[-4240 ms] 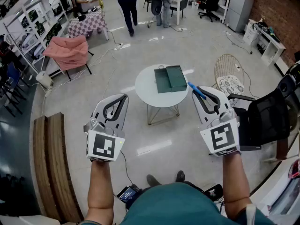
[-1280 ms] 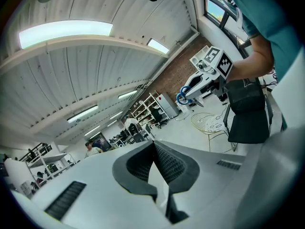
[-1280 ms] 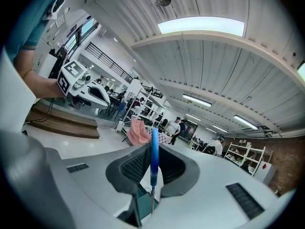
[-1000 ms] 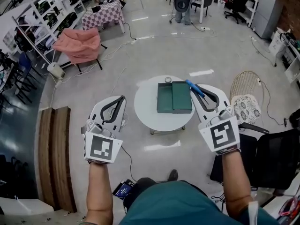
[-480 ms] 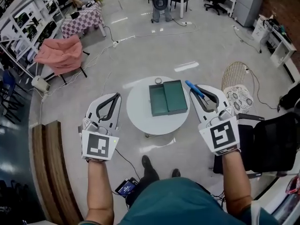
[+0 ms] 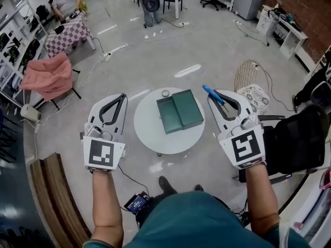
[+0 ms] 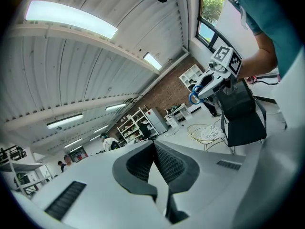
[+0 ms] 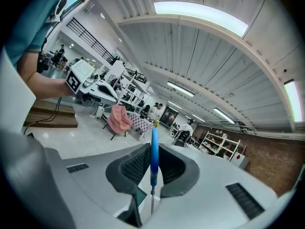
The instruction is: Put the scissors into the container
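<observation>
Right tool: clamped on the scissors, blue handle sticking out past the tips. Held over the floor just right of the counter, not above it.

Left tool: jaws together, empty, just left of the counter.

Green container: lies open on the counter's right half, two trays side by side. Small round tin near the counter's far edge, just beside the container.

Right of the counter: wire chair with patterned cushion, and nearer, a black chair. Well left of the counter: pink-draped chair.
</observation>
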The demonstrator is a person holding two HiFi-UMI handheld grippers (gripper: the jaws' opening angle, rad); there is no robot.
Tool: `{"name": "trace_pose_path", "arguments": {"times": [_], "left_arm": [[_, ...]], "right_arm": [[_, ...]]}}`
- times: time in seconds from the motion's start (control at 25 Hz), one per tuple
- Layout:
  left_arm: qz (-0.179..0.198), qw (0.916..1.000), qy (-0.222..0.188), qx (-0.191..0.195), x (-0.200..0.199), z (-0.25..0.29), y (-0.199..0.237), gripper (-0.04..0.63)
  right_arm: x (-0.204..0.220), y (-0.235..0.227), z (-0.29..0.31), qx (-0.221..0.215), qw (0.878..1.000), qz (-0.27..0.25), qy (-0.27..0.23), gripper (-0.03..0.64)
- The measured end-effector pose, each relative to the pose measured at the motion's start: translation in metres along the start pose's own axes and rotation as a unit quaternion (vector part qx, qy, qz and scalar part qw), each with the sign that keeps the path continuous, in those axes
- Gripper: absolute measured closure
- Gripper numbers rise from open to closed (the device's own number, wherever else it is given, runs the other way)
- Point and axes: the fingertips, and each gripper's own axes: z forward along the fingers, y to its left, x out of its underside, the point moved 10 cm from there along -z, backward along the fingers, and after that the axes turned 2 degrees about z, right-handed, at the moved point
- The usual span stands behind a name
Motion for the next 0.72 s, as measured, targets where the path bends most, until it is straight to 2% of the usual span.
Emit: {"name": "trace_pose_path", "arguments": {"times": [0.36,0.72], "left_arm": [[-0.008,0.9991,-0.022,0.036,0.037,0.025,0.031,0.578],[-0.019,0.9981,-0.042,0.041,0.077,0.019,0.074,0.578]], "right_arm": [[-0.011,0.012,0.033,0.029,0.999,0.002,0.029,0.563],[-0.04,0.042,0.079,0.04,0.998,-0.006,0.043,0.563]]}}
